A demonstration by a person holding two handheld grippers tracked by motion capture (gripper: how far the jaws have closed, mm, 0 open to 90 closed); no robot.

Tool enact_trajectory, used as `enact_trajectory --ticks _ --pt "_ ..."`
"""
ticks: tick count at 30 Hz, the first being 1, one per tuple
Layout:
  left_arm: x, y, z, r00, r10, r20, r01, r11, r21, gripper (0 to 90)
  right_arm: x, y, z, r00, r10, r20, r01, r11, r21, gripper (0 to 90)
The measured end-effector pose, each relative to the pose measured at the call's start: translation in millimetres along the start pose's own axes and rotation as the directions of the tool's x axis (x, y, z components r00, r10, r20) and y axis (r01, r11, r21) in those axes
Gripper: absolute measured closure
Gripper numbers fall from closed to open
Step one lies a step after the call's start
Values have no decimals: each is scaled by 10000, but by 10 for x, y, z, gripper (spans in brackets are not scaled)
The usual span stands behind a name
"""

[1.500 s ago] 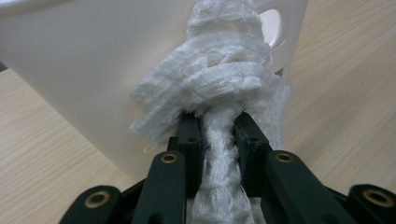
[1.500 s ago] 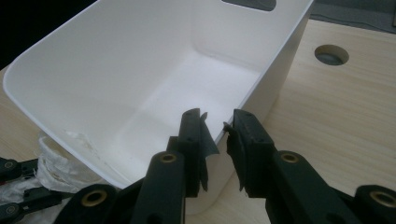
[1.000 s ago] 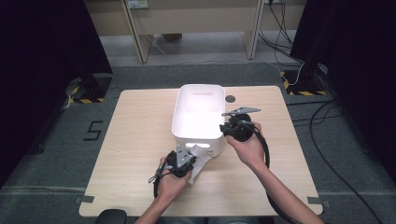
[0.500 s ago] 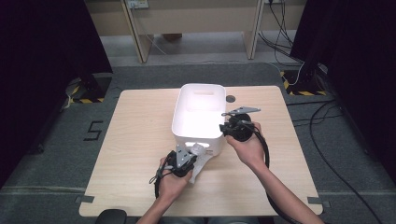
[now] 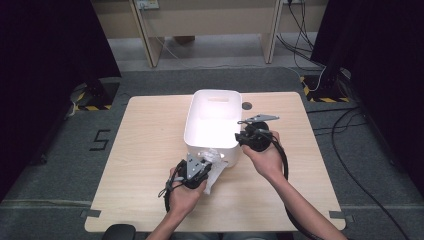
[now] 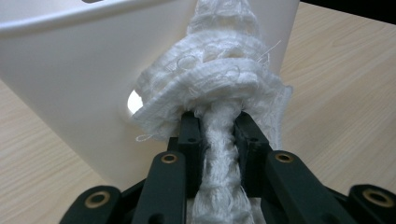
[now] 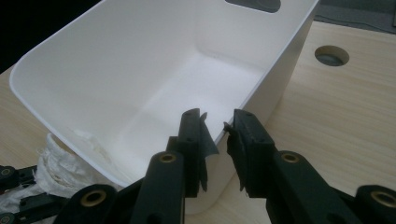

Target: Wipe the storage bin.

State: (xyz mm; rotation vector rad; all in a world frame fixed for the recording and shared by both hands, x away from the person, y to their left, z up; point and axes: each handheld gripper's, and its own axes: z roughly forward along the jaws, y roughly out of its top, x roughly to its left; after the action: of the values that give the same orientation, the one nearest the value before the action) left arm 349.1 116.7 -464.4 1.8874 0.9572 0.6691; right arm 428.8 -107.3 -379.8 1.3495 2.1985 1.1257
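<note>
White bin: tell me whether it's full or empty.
Empty. The right gripper view shows the white bin with a bare floor; the white cloth is outside its near wall, pinched in the left gripper.

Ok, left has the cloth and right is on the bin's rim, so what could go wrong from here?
1. The white cloth is bunched against the outside wall of the white bin, partly over its handle hole; lifting it could snag there and drag the bin.
2. The right gripper straddles the bin's rim near a corner; a thin-edge hold may slip if the bin gets tugged.
3. The left gripper pinches a narrow strand of cloth, so the loose bulk may sag onto the rim instead of clearing it.
</note>
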Motion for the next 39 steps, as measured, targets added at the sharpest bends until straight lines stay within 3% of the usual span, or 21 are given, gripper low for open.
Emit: enact_trajectory --ticks 8,15,22,39 --pt "-3 41 -41 10000 -24 16 24 9999 -102 755 -16 8 -3 10000 61 -45 -61 10000 67 724" --pt "1 65 -71 10000 -66 25 66 9999 -147 754 12 -8 -1 9996 184 -232 -176 9993 341 621" --pt "-1 84 -69 9999 -111 29 112 9998 -162 755 39 -26 -18 9993 332 -186 -325 9989 333 626" --pt "-31 193 -103 10000 -56 65 58 9997 -256 755 45 -23 -15 9999 94 -114 -90 9995 299 641"
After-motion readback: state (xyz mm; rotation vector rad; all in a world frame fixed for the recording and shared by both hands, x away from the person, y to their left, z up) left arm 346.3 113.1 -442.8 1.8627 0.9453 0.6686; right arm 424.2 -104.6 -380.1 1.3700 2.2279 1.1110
